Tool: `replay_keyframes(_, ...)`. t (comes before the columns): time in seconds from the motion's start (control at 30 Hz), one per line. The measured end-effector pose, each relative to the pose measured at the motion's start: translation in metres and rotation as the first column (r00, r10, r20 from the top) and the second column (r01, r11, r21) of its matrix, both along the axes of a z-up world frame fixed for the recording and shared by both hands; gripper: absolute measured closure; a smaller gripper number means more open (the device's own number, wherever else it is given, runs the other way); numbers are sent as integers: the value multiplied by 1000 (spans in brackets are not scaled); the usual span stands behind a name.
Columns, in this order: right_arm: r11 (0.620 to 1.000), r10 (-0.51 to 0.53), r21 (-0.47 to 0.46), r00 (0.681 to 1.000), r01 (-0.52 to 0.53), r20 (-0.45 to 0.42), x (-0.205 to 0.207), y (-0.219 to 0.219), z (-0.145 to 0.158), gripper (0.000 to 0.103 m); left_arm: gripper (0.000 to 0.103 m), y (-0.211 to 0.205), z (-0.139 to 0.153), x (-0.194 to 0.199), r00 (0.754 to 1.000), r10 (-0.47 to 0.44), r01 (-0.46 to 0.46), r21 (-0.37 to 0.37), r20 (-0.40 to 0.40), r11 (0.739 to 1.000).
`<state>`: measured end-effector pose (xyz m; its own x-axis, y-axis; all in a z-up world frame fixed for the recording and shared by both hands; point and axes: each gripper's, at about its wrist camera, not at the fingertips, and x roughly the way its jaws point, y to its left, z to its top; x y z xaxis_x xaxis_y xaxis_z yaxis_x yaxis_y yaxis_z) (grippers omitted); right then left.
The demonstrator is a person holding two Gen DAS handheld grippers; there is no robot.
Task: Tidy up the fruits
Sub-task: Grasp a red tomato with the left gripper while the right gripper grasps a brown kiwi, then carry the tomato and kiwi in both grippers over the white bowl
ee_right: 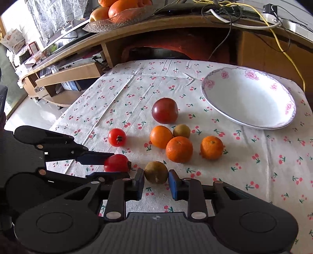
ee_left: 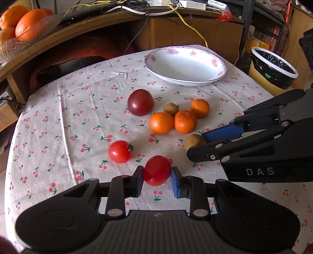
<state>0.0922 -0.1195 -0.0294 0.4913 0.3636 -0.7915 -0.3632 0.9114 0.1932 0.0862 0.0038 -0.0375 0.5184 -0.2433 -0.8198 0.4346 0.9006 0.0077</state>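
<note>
While gripped, tomato (ee_left: 157,170) fills left tool (ee_left: 157,180) (snugly).

I'm in a home living rm: cherry-print tablecloth (ee_left: 58,117) mid-frame, floral plate (ee_left: 185,65) upper centre, wooden TV-type console (ee_right: 137,37) w/ tangled cables (ee_left: 137,7) along top, lined waste bin (ee_left: 273,68) upper right.

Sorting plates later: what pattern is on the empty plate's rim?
Pink flowers on a purplish scalloped border around the white plate; clearest in the right wrist view.
</note>
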Motion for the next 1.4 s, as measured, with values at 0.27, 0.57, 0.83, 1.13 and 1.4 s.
replay_keyframes(0.27, 998, -39, 41, 999, 38, 29, 0, -11, 16, 81, 66, -8, 13, 7, 1000, 11, -10, -28, 27, 1000)
replay_keyframes(0.57, 996, -79, 54, 995, 75, 59, 3, -23, 26, 80, 66, -29, 24, 17, 998, -10, 11, -15, 57, 1000)
replay_keyframes(0.83, 990, -131, 67, 988, 126, 84, 11, -42, 35, 80, 66, -41, 31, 31, 997, -12, 14, -31, 73, 999)
replay_keyframes(1.13, 977, -206, 78, 972, 198, 111, 39, -65, 45, 80, 66, -70, 41, 68, 992, -34, 37, -23, 124, 999)
replay_keyframes(1.4, 971, -238, 28, 965, 237, 108, 77, -84, 37, 80, 66, -88, 33, 107, 993, -13, 16, -23, 117, 1000)
